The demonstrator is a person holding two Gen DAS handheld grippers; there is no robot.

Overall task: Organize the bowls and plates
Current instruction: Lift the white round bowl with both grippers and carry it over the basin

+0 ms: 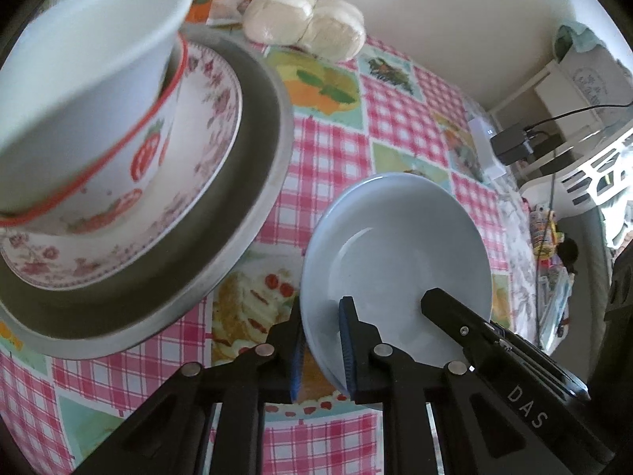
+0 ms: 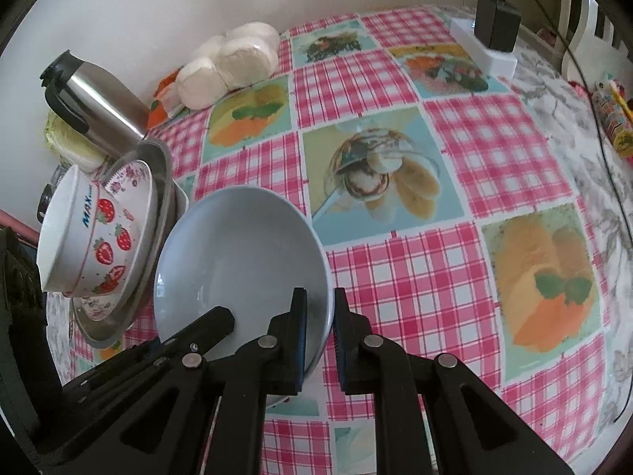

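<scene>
A pale blue bowl [image 1: 399,245] is held above the checked tablecloth by both grippers. My left gripper [image 1: 321,340] is shut on its left rim, one finger inside and one outside. My right gripper [image 2: 318,328] is shut on its right rim; the bowl fills the middle left of the right wrist view [image 2: 241,253]. To the left stands a stack: a strawberry bowl [image 1: 99,150] with a white bowl [image 1: 87,51] tilted in it, on a floral plate [image 1: 205,126], inside a metal pan [image 1: 261,150]. The stack also shows in the right wrist view [image 2: 107,237].
Wrapped white buns [image 2: 233,59] and a steel thermos jug [image 2: 95,99] stand at the back by the wall. A white power strip with a black adapter [image 2: 494,31] lies at the far right. The table edge falls off on the right [image 1: 526,277].
</scene>
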